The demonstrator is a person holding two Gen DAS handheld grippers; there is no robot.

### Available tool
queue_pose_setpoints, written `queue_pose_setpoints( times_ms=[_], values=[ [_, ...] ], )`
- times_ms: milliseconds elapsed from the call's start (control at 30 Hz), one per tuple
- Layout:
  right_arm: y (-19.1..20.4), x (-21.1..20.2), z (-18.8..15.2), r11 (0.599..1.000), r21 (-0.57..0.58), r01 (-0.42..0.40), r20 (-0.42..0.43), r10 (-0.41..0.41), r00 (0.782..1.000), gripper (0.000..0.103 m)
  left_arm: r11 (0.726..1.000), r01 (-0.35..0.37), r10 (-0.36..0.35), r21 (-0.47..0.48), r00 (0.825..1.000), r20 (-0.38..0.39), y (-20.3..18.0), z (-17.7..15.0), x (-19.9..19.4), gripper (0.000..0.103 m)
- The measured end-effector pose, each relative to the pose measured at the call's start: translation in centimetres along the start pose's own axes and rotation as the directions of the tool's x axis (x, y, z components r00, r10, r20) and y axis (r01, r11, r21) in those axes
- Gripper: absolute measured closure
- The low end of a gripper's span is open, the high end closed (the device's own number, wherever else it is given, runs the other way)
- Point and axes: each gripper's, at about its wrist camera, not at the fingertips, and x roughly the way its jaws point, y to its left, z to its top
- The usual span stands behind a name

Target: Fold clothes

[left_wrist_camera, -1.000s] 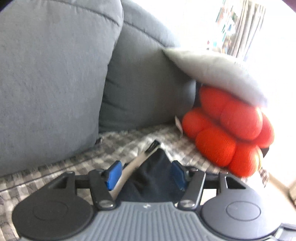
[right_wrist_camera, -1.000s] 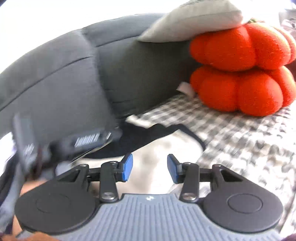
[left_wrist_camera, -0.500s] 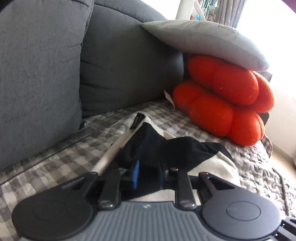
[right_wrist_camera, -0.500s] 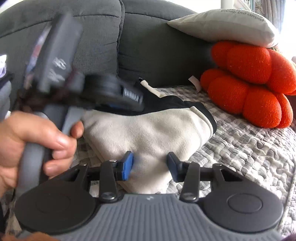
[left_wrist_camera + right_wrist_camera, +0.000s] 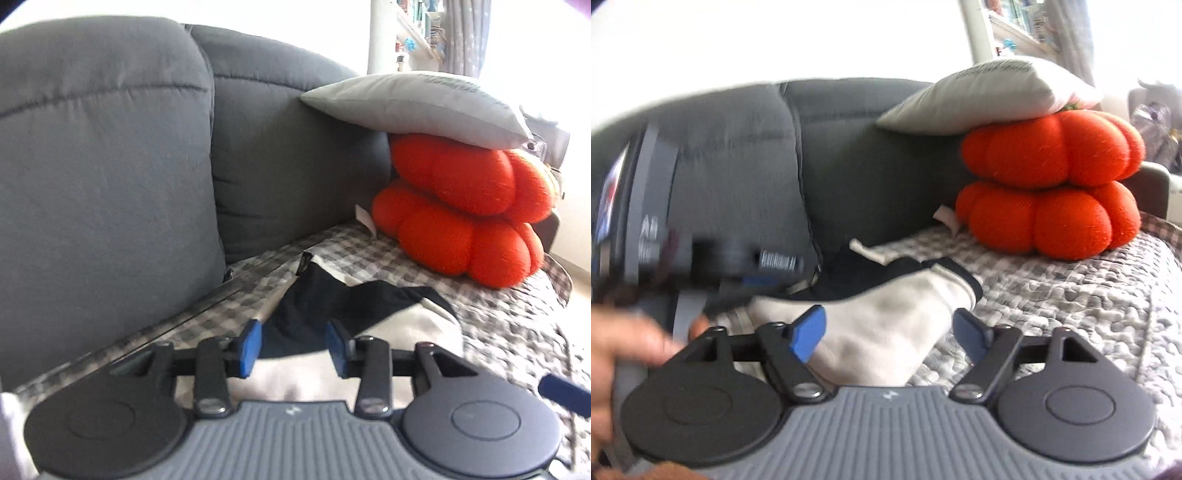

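Left wrist view: left claw (image 5: pixel 293 345), blue pads, jaws opening. The dark part of the garment (image 5: pixel 332 302) lies between and just beyond the pads; neither pad presses on it, so nothing is gripped.

Item, garment: folded piece in cream and black, lying on the checked cover (image 5: pixel 517 325) of the sofa (image 5: pixel 110 166) seat, toward the seat's front edge and near the back cushions. Black fabric on the upper side, cream fabric below and toward the claw. A short strap end points toward the seam where seat meets backrest.

Right wrist view: right claw (image 5: pixel 892 334), blue pads, jaws opening and set wide. The garment's (image 5: pixel 879 332) cream bulk sits between the pads and just ahead of them. The left pad overlaps the cloth in this view; whether it touches cannot be told. The right pad stands clear of it, over the checked cover (image 5: pixel 1071 295).

Item, left claw (image 5: pixel 768 273) as seen in the right wrist view: blurred, just above the garment's black edge, carried by a hand (image 5: pixel 624 354) at the left border.

Item, orange cushion (image 5: pixel 465 218): lobed, at the far end of the seat against the backrest, well apart from the garment.

Item, grey pillow (image 5: pixel 417 107): resting on top of the orange cushion.
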Motion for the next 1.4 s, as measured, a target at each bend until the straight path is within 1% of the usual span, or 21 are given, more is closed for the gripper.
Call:
queue_pose_setpoints(
  times_ms=[33, 100, 167, 233, 267, 300, 367, 400, 467, 500, 567, 667, 833, 1033, 1133, 1267, 1400],
  values=[
    [0.1, -0.4, 0.5, 1.000, -0.015, -0.009, -0.007, 0.009, 1.000, 0.013, 1.000, -0.008, 0.008, 0.001, 1.000, 0.006, -0.3, -0.1, -0.8, 0.053],
    [0.3, -1.0, 1.4, 0.998, -0.064, -0.007, -0.015, 0.006, 1.000, 0.006, 1.000, -0.025, 0.025, 0.002, 1.000, 0.017, -0.8, -0.3, -2.4, 0.034],
    [-0.1, -1.8, 1.9, 0.996, -0.085, -0.005, -0.024, 0.003, 1.000, 0.003, 0.998, -0.061, 0.061, 0.010, 0.998, 0.005, -1.5, -0.8, -3.6, 0.029],
    [-1.1, -2.7, 2.0, 0.998, -0.064, -0.005, -0.031, 0.003, 1.000, 0.000, 0.994, -0.107, 0.107, 0.016, 0.994, -0.002, -2.0, -1.4, -4.7, 0.021],
    [-1.6, -2.9, 1.8, 0.999, -0.044, -0.006, -0.036, 0.004, 0.999, 0.000, 0.991, -0.130, 0.130, 0.013, 0.992, 0.002, -2.2, -1.7, -5.2, 0.014],
    [-2.0, -3.1, 1.6, 1.000, -0.022, -0.007, -0.042, 0.006, 0.999, 0.000, 0.990, -0.141, 0.141, 0.007, 0.990, 0.008, -2.2, -2.2, -5.6, 0.012],
    [-2.4, -3.1, 0.7, 1.000, 0.007, -0.023, -0.060, 0.024, 0.998, 0.000, 0.990, -0.139, 0.139, -0.006, 0.990, 0.007, -2.0, -3.2, -5.6, 0.011],
    [-2.6, -3.2, -0.1, 1.000, 0.010, -0.025, -0.053, 0.026, 0.998, 0.000, 0.990, -0.141, 0.141, -0.010, 0.990, 0.002, -1.9, -3.9, -5.5, 0.010],
    [-2.7, -3.4, -1.8, 1.000, 0.011, -0.026, -0.033, 0.026, 0.999, 0.000, 0.989, -0.149, 0.149, 0.009, 0.989, -0.014, -1.9, -4.8, -5.2, 0.010],
    [-2.7, -3.3, -2.4, 1.000, 0.008, -0.011, -0.052, 0.011, 0.999, 0.000, 0.988, -0.153, 0.154, 0.027, 0.988, -0.014, -2.1, -5.1, -4.9, 0.010],
    [-2.3, -3.2, -2.4, 0.999, -0.035, -0.018, -0.063, 0.016, 0.998, 0.000, 0.984, -0.173, 0.173, 0.046, 0.985, 0.004, -2.2, -5.3, -4.9, 0.009],
    [-1.8, -3.2, -2.6, 0.996, -0.087, -0.013, -0.055, 0.008, 0.998, 0.000, 0.983, -0.177, 0.175, 0.048, 0.984, 0.036, -2.1, -5.5, -5.1, 0.003],
    [-2.4, -2.7, -3.1, 0.998, -0.065, -0.001, -0.096, -0.005, 0.995, 0.000, 0.980, -0.187, 0.185, 0.067, 0.982, 0.040, -2.5, -6.2, -4.6, 0.003],
    [-2.7, -2.4, -3.5, 0.999, -0.048, 0.019, -0.109, -0.024, 0.994, 0.000, 0.985, -0.161, 0.159, 0.056, 0.987, 0.036, -2.8, -6.4, -4.6, 0.002],
    [-3.0, -2.4, -3.5, 0.999, -0.031, 0.024, -0.109, -0.027, 0.994, 0.000, 0.984, -0.165, 0.164, 0.064, 0.986, 0.029, -3.0, -6.5, -4.4, 0.002],
    [-2.9, -2.3, -3.6, 0.999, -0.038, 0.031, -0.118, -0.035, 0.992, 0.000, 0.987, -0.156, 0.156, 0.032, 0.988, 0.016, -2.7, -6.6, -4.3, 0.001],
    [-2.6, -2.3, -3.7, 0.998, -0.058, 0.032, -0.118, -0.039, 0.992, 0.000, 0.985, -0.173, 0.173, 0.019, 0.985, -0.004, -2.6, -6.8, -3.8, 0.001]
  ],
)
